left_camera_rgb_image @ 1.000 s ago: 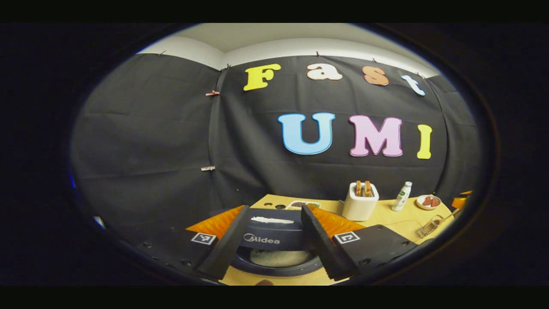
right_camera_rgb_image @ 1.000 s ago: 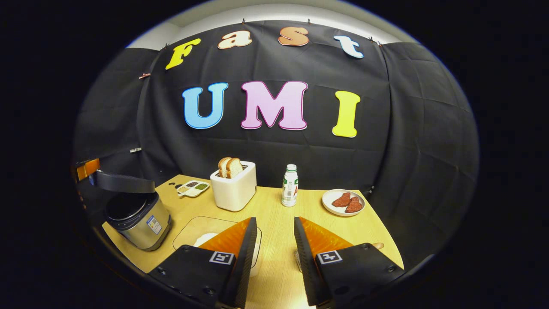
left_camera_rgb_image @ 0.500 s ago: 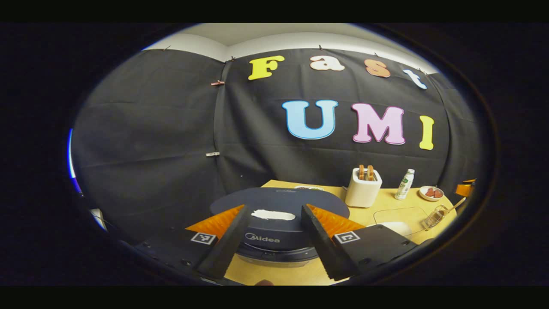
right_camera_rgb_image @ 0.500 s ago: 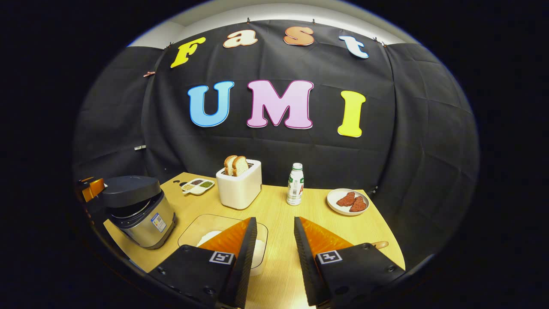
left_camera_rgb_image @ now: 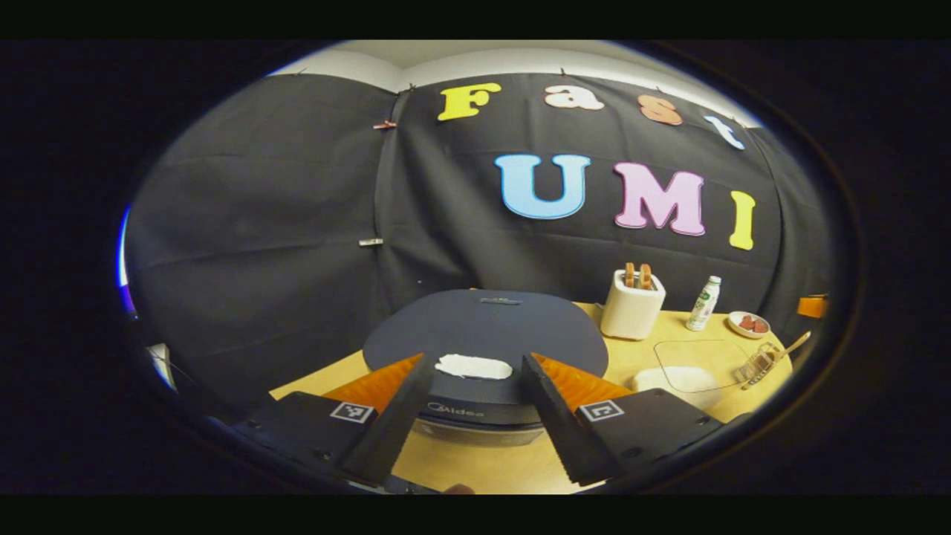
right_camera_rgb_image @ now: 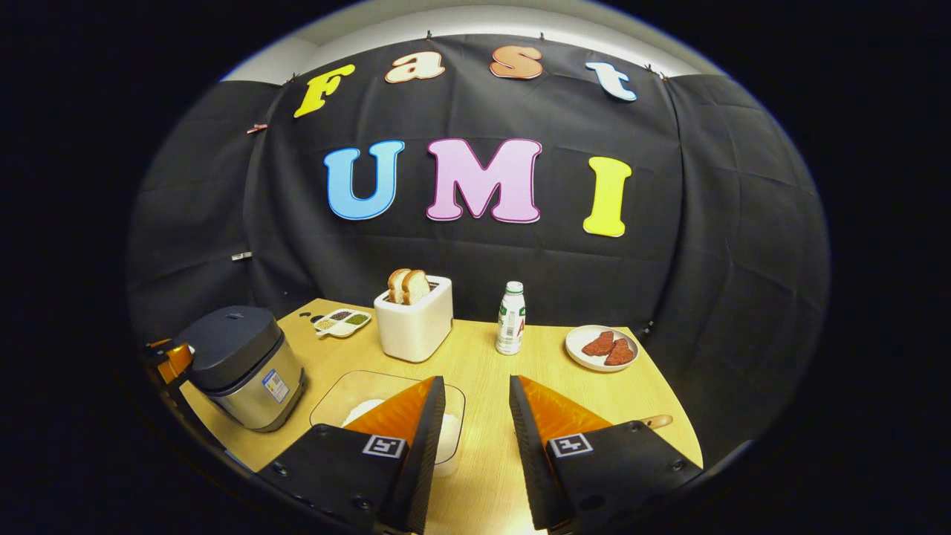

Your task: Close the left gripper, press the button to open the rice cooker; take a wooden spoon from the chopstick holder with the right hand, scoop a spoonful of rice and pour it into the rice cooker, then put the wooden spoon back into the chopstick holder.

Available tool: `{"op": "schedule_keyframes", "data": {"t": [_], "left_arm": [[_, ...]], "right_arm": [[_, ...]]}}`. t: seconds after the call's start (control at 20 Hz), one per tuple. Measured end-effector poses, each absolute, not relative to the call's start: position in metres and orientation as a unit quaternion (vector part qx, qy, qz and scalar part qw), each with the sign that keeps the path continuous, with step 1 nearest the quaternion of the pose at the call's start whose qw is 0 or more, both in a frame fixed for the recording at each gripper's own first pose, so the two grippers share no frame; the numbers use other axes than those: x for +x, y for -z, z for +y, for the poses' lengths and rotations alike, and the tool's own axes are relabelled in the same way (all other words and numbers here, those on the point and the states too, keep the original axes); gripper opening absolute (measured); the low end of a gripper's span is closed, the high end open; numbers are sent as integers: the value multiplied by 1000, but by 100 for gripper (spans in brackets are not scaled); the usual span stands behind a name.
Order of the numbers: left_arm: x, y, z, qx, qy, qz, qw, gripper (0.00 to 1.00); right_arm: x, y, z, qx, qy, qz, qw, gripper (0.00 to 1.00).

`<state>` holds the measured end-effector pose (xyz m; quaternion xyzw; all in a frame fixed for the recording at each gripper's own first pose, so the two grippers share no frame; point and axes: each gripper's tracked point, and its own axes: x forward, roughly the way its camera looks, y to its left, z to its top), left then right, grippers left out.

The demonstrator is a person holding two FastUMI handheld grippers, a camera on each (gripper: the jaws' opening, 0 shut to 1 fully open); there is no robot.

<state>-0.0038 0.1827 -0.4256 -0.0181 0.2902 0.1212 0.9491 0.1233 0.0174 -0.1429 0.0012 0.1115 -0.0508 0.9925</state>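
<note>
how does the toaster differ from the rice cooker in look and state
The toaster is white and boxy with bread slices sticking out on top; the rice cooker is round, with a dark lid and silver body, and its lid is down. Both stand upright on the wooden table.

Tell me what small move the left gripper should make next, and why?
Probably shut the jaws of the left gripper. They stand open before the rice cooker, whose lid is down, and the pale button on its front lies between them; shut jaws could press it.
</note>
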Motion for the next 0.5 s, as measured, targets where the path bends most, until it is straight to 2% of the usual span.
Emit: {"op": "schedule_keyframes", "data": {"t": [0.5], "left_arm": [[-7, 431, 182, -8, -125, 280, 952, 87]], "right_arm": [[121, 151, 28, 7, 44, 121, 992, 55]]}}
